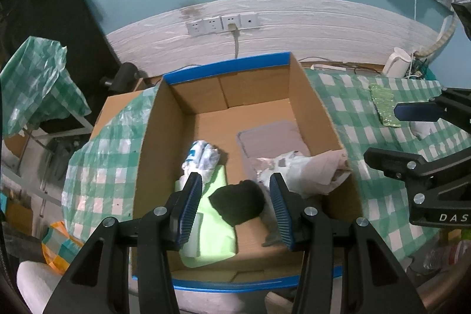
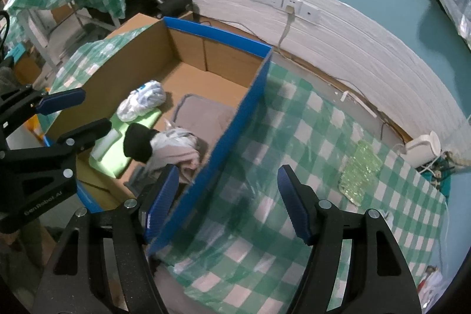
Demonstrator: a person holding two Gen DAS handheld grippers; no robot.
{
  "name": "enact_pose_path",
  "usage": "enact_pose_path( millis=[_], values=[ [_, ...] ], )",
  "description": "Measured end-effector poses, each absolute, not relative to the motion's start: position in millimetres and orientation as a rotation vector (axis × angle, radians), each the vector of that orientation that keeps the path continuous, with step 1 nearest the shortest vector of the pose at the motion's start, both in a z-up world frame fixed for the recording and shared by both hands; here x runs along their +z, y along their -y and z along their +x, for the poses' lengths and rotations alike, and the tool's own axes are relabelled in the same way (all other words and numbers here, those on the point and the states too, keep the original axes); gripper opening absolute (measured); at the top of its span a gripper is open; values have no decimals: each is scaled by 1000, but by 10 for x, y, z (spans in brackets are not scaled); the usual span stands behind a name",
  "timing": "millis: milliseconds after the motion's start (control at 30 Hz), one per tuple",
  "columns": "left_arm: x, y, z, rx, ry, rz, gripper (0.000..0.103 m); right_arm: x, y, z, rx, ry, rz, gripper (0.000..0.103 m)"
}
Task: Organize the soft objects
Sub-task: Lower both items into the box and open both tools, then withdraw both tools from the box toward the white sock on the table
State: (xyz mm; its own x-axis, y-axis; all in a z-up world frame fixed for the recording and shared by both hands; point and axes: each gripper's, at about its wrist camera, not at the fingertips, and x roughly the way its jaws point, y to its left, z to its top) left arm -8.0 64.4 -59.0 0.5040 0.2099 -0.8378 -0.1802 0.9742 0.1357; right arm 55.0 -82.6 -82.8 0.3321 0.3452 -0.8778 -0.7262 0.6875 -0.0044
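An open cardboard box (image 1: 226, 65) with a blue rim holds several soft things. These are a black bundle (image 1: 238, 203), a light green cloth (image 1: 212, 234), a white and blue bundle (image 1: 201, 158), a grey mat (image 1: 270, 140) and a crumpled beige cloth (image 1: 321, 169). My left gripper (image 1: 235, 184) hangs open over the box. The black bundle lies below its fingers, untouched. My right gripper (image 2: 226, 181) is open and empty above the box's right wall (image 2: 235, 137). In the right wrist view the black bundle (image 2: 138, 141) rests against the beige cloth (image 2: 176, 149).
The box stands on a green checked tablecloth (image 2: 294, 137). A shiny green pouch (image 2: 359, 169) and a white kettle (image 2: 424, 149) sit on the table to the right. Wall sockets (image 1: 223, 22) with a plugged cable are behind the box. A second covered table (image 1: 35, 78) stands at the left.
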Motion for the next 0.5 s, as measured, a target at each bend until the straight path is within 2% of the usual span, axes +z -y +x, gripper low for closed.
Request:
enact_pose_path(
  millis=[500],
  values=[
    [-585, -221, 56, 161, -1014, 80, 49, -809, 1378, 652, 652, -1009, -383, 71]
  ],
)
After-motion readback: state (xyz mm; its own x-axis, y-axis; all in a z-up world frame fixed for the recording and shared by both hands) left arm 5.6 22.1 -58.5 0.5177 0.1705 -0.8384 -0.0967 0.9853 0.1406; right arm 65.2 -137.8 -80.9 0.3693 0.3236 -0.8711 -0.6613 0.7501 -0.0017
